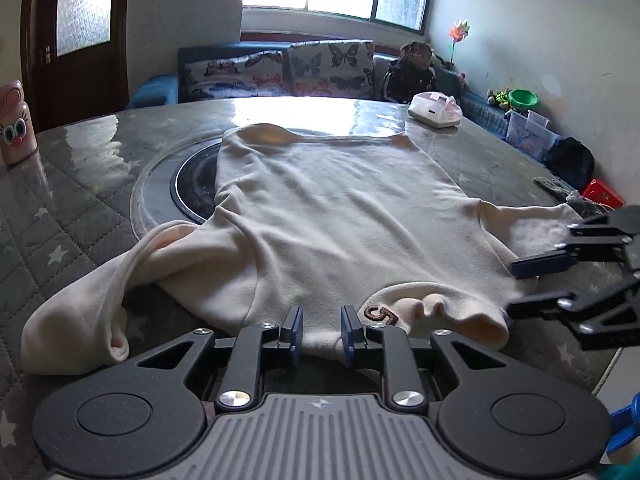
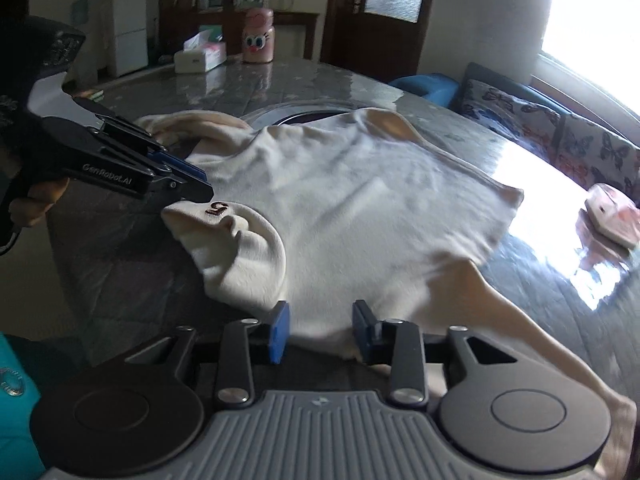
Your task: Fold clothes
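Note:
A cream sweatshirt (image 1: 332,216) lies spread flat on the table, collar end toward me, with a brown "S" patch (image 1: 380,314) at the neck. It also shows in the right wrist view (image 2: 360,208). My left gripper (image 1: 320,334) is open, its jaws straddling the collar edge. It shows from the side in the right wrist view (image 2: 188,184). My right gripper (image 2: 322,332) is open at the shoulder edge near the right sleeve (image 2: 532,328); in the left wrist view it (image 1: 524,286) hovers at the right shoulder. The left sleeve (image 1: 80,304) lies bunched at the left.
The table (image 1: 80,184) has a quilted grey cover and a round inset hob (image 1: 188,184) partly under the shirt. A pink cartoon bottle (image 1: 14,124) stands at the far left, a tissue pack (image 1: 436,110) at the far right. A child (image 1: 412,70) sits behind on the sofa.

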Available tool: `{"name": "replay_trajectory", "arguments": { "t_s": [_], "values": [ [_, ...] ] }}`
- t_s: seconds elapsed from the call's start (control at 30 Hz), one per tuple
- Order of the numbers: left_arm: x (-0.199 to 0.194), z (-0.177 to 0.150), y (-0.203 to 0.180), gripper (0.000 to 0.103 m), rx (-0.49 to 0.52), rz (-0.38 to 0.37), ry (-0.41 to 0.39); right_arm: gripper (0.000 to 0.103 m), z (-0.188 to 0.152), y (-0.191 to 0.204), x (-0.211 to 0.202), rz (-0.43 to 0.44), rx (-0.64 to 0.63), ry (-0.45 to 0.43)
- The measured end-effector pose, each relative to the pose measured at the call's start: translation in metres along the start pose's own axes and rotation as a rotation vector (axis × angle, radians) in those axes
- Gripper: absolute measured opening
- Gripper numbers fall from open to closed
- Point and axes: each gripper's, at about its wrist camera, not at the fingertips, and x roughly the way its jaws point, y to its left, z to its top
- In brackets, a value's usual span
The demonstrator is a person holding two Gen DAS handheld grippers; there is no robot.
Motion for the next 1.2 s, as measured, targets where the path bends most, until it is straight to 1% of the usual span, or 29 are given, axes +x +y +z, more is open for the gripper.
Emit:
{"name": "replay_trajectory", "arguments": {
  "t_s": [0.1,0.13,0.2,0.27,0.5,0.63,0.77,0.9,0.97,1.03,1.07,1.13,1.2],
  "values": [
    [0.0,0.01,-0.004,0.026,0.019,0.001,-0.005,0.043,-0.005,-0.01,-0.02,-0.005,0.055,-0.031],
    [0.0,0.013,-0.008,0.028,0.03,-0.006,-0.011,0.043,-0.007,-0.016,-0.028,-0.013,0.081,-0.042],
    [0.001,0.019,-0.016,0.029,0.052,-0.023,-0.024,0.043,-0.011,-0.029,-0.039,-0.043,0.126,-0.054],
    [0.004,0.026,-0.026,0.03,0.072,-0.049,-0.033,0.043,-0.016,-0.041,-0.046,-0.094,0.157,-0.056],
    [0.03,0.039,-0.069,0.031,0.125,-0.133,-0.021,0.042,-0.051,-0.111,-0.053,-0.402,0.339,0.002],
    [0.045,0.034,-0.088,0.03,0.139,-0.171,0.007,0.042,-0.069,-0.143,-0.057,-0.525,0.415,0.015],
    [0.051,0.027,-0.101,0.031,0.156,-0.179,0.027,0.042,-0.084,-0.169,-0.052,-0.551,0.46,0.042],
    [0.053,0.022,-0.105,0.031,0.16,-0.175,0.04,0.042,-0.094,-0.183,-0.046,-0.521,0.516,0.061],
    [0.054,0.02,-0.105,0.031,0.164,-0.171,0.04,0.04,-0.097,-0.184,-0.048,-0.498,0.534,0.049],
    [0.053,0.019,-0.108,0.034,0.173,-0.172,0.039,0.029,-0.099,-0.183,-0.05,-0.478,0.538,0.045],
    [0.052,0.019,-0.108,0.035,0.179,-0.17,0.039,0.025,-0.099,-0.183,-0.051,-0.468,0.54,0.042],
    [0.052,0.018,-0.11,0.035,0.189,-0.164,0.039,0.008,-0.098,-0.179,-0.052,-0.456,0.525,0.044],
    [0.051,0.018,-0.111,0.035,0.196,-0.161,0.041,0.005,-0.092,-0.174,-0.053,-0.477,0.481,0.052]
  ]
}}
